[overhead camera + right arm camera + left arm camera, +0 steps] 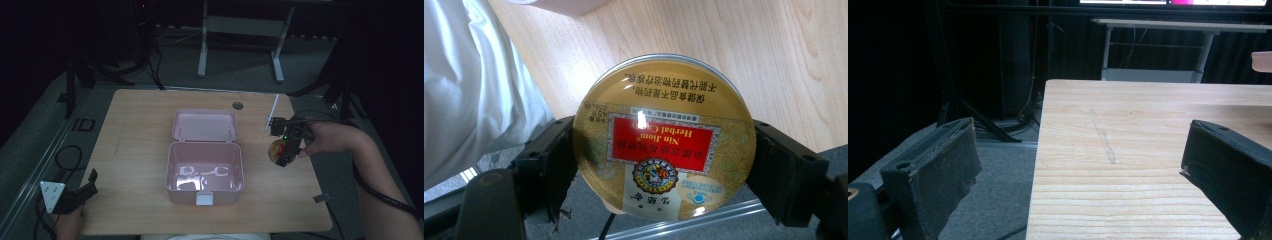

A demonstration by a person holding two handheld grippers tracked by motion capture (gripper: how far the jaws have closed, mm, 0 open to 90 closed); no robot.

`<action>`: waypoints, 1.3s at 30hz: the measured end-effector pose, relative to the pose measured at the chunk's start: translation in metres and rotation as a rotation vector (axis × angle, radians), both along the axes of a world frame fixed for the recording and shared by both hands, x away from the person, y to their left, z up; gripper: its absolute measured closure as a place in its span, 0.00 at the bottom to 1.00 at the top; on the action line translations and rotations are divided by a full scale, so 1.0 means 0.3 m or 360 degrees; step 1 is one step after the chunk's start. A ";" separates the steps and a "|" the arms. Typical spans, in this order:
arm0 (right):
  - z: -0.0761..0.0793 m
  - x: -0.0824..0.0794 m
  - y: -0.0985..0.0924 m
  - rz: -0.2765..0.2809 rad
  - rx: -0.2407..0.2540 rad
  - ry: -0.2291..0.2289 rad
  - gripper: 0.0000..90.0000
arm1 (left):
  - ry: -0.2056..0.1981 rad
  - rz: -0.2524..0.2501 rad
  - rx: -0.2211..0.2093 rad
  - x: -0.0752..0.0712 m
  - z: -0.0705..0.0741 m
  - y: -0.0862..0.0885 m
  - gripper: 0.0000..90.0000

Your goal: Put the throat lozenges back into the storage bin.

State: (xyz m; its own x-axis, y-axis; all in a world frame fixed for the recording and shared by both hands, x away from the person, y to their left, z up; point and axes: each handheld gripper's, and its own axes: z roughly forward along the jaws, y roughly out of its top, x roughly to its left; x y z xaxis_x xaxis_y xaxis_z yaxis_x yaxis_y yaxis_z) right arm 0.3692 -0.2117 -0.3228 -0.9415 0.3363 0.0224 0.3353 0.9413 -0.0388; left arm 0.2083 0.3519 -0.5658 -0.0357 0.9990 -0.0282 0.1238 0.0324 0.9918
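Observation:
A round golden candy tin (664,137) with a red label is clamped between the two black jaws of my right gripper (664,165). In the high view that right gripper (281,151) holds the tin (275,149) above the table, just right of the open pink box (205,170). The box's lid (204,125) lies folded back behind it. My left gripper (1083,165) rests at the table's front left corner, jaws wide apart with only bare wood between them. From above, the left gripper (82,192) sits far to the left of the box.
The wooden table (145,115) has a small round grommet hole (237,105) behind the box. A thin white stick (272,112) stands near the right gripper. A metal table frame (240,45) stands on the floor beyond. Cables (70,155) lie on the floor at left.

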 end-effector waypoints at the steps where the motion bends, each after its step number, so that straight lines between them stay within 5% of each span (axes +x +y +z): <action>1: 0.006 -0.004 0.005 0.0020 -0.0003 -0.0005 0.22 | 0.0001 0.0000 0.0000 0.000 0.000 0.000 0.03; 13: -0.018 -0.016 0.117 0.0169 -0.0002 0.0018 0.22 | 0.0001 0.0001 0.0002 0.000 0.000 0.000 0.03; 27: -0.024 -0.034 0.318 0.0405 0.0004 0.0027 0.22 | -0.0004 -0.0005 -0.0002 0.000 0.000 0.001 0.03; 39: -0.028 -0.042 0.428 0.0508 0.0017 0.0040 0.22 | -0.0009 -0.0009 -0.0002 -0.001 -0.001 0.002 0.03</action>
State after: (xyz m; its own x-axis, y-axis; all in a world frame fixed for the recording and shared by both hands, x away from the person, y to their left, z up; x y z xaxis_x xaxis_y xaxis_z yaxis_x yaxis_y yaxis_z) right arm 0.3566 -0.0832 -0.3312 -0.9985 0.0236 0.0492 0.0220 0.9992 -0.0326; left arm 0.2079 0.3524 -0.5660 -0.0300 0.9991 -0.0299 0.1183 0.0332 0.9924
